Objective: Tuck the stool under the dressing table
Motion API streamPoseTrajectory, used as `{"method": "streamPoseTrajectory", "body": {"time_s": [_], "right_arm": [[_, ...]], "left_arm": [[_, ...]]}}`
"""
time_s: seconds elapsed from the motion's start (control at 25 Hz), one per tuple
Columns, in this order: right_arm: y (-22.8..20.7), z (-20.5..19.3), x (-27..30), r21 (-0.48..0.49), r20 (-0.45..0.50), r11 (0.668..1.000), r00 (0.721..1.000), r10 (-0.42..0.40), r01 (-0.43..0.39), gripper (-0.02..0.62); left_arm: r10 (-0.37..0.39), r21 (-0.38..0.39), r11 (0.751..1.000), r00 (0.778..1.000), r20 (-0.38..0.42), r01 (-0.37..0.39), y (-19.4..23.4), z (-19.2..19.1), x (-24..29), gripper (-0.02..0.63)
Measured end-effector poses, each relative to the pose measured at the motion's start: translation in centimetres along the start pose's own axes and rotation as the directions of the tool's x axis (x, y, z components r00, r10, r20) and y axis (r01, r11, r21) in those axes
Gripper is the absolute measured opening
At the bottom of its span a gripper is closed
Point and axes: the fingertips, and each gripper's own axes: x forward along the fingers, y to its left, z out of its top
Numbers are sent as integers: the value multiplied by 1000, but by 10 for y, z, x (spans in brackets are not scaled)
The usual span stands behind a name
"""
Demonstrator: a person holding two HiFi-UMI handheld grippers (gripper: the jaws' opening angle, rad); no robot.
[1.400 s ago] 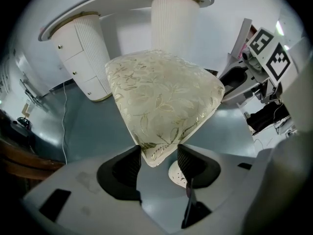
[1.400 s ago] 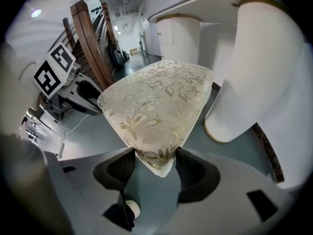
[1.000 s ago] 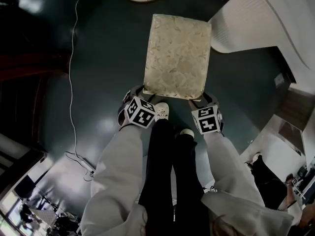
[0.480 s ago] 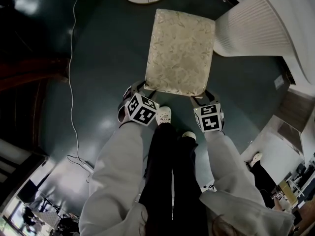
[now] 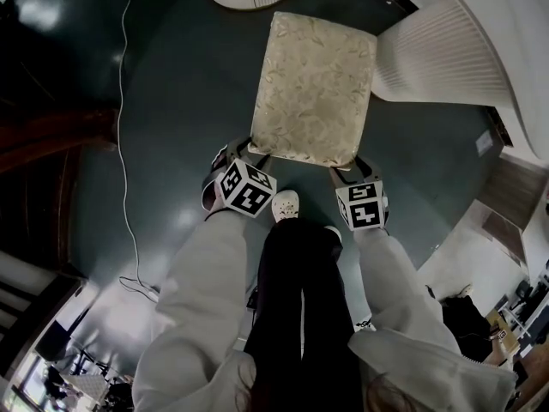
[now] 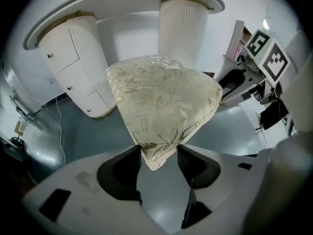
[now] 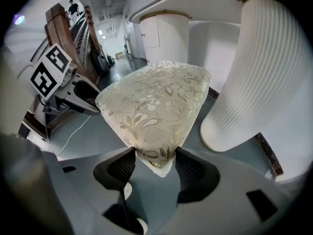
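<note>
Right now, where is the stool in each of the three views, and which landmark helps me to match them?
Head view: the stool is at upper centre.
Left gripper view: the stool is in the centre, one corner gripped by the left hand-held gripper.
Right gripper view: the stool is in the centre, one corner gripped by the right hand-held gripper.
Shared landmark: the ribbed white table leg near the stool.

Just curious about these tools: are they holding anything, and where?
The stool: the left hand-held gripper clamps its cushion's near-left corner, the right hand-held gripper the near-right corner.
</note>
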Motion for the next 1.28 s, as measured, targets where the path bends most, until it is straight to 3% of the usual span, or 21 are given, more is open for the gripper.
{"method": "streamPoseTrajectory", "body": {"time_s": [0.4, 1.28], "right_arm": [[-31, 38, 11, -5, 16, 1000, 1000, 17, -17, 310], [-62, 98, 36, -3, 51, 999, 998, 44, -44, 307]], "left_arm": [[37, -3, 999, 999, -13, -37, 30, 41, 12, 230], [133, -61, 989, 989, -62, -136, 83, 84, 28, 215]]}}
